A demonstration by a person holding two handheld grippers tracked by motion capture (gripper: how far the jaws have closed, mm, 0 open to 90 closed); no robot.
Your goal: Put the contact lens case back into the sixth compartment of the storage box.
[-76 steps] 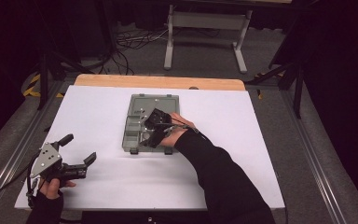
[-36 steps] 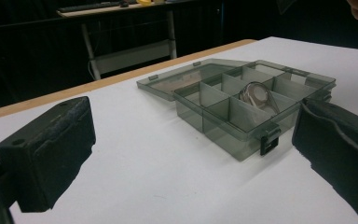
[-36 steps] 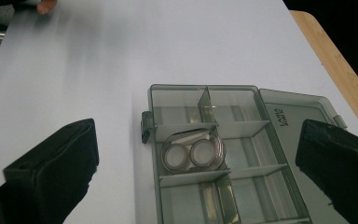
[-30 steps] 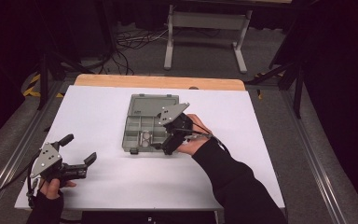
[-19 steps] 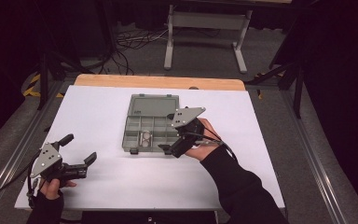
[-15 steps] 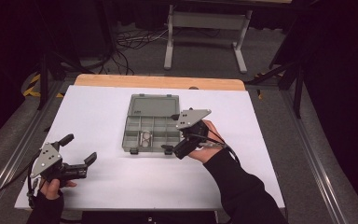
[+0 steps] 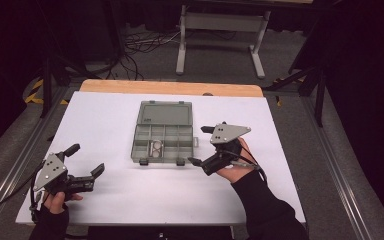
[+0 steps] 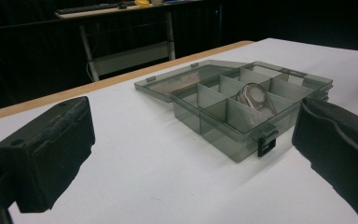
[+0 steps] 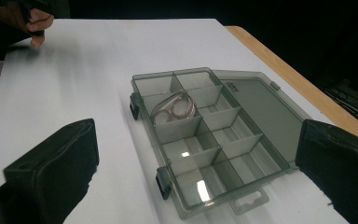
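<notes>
Low at the lower left of the high view, the left gripper point(image 7: 84, 162) rests on the white table point(image 7: 105, 120), its fingers apart and holding nothing, well apart from the box. At the centre of the frame lies the grey compartment box point(image 7: 162, 142), its lid open and flat toward the top of the frame. A clear ring-shaped piece point(image 7: 155, 148) sits in one of the compartments of the lower row. Right of the box, at centre right, the right gripper point(image 7: 200, 145) is held in a hand point(image 7: 235, 167), its fingers spread wide and empty, just beside the box's right edge without touching it.
</notes>
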